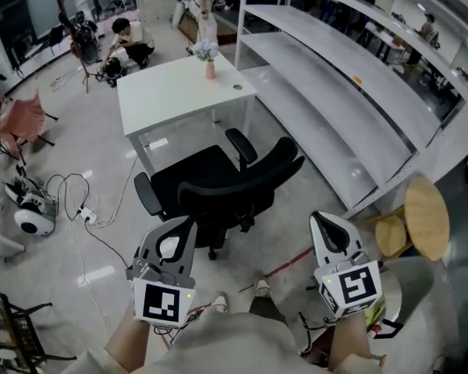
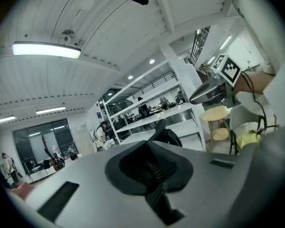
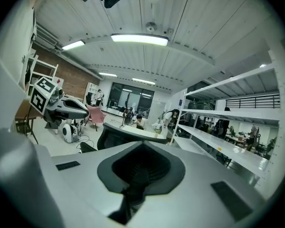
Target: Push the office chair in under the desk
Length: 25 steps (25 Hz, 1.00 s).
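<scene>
- Where the person stands, two shoes (image 1: 219, 302) show on the grey floor (image 1: 101, 178) at the bottom of the head view, with a red tape line (image 1: 285, 269) just ahead of them.
- Held low on the person's left, the left gripper (image 1: 178, 228) has its jaws pressed together with nothing between them; its tip sits close behind the chair's backrest, and contact cannot be made out.
- On the other side, the right gripper (image 1: 327, 223) is likewise closed and empty, off to the right of the chair and apart from it.
- A round wooden stool (image 1: 426, 216) stands to the right of that gripper.
- Just beyond both grippers is the black office chair (image 1: 218, 185), backrest toward the person, armrests and seat facing the desk; the seat is out in front of the desk, not under it.
- Left of the chair, cables and a power strip (image 1: 86, 215) lie on the floor near a white rounded device (image 1: 34, 218).
- Past the chair stands the white desk (image 1: 179, 88), with a pink vase of flowers (image 1: 209, 62) near its far edge.
- Long white shelving (image 1: 335, 76) runs along the right.
- Farthest off, a person (image 1: 131, 41) crouches behind the desk.
</scene>
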{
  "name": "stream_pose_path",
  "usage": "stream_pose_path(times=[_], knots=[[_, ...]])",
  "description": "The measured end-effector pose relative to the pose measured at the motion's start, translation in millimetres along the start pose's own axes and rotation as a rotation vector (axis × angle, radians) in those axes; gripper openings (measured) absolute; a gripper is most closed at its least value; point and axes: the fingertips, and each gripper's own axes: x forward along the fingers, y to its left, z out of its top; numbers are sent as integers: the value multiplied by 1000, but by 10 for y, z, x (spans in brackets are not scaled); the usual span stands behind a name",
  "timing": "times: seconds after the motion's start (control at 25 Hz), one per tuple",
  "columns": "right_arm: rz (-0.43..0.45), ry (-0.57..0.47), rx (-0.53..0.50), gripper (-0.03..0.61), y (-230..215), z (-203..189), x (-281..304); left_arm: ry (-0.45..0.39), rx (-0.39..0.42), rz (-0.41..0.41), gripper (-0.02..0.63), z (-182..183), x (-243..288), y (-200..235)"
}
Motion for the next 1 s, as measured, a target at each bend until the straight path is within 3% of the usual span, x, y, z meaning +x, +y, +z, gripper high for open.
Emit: stream_pose_path(times=[0.52,0.68,0.88,1.0], knots=[[296,6,-59,15,-528,-263,757,177,-48,180,40,-157,465,-108],[423,52,-113,91,-564,-408,932,275,-97,208,118,-296,507,-210],[556,105,-232,173,-570,-631,1186,383,-58,204,186,-480,583,-330],[595,127,-301,184,-582,-777,1342,480,26,194,192,-710,600,-362]])
